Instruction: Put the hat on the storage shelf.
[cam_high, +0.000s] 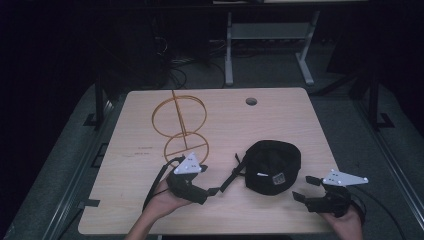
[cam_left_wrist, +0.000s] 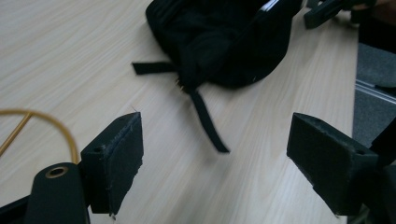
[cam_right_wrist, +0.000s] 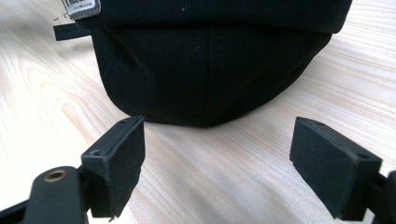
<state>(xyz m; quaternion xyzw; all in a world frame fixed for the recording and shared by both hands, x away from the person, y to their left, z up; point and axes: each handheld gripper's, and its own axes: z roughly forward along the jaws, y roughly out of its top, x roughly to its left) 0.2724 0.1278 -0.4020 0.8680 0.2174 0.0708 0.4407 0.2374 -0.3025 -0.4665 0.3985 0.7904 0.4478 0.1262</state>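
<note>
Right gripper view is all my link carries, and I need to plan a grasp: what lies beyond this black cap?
Observer: A gold wire stand sits on the table's far left, apart from the black cap.
Operator: Does the cap have loose parts?
Observer: Yes, a black strap trails from it toward the left hand-held gripper.
Operator: Is that one open?
Observer: Open, holding nothing; the strap's end lies just ahead of its jaws.

The left black hand-held gripper (cam_high: 214, 191) is a chunky matte body topped by a pale grey three-cornered plate with small dark screw dots, and a black cable loops from its rear. The right black hand-held gripper (cam_high: 305, 188) carries a matching plate and cable. In both gripper views, each jaw ends in a blocky black pad (cam_left_wrist: 116, 163), beside a brass-ringed hole.
</note>
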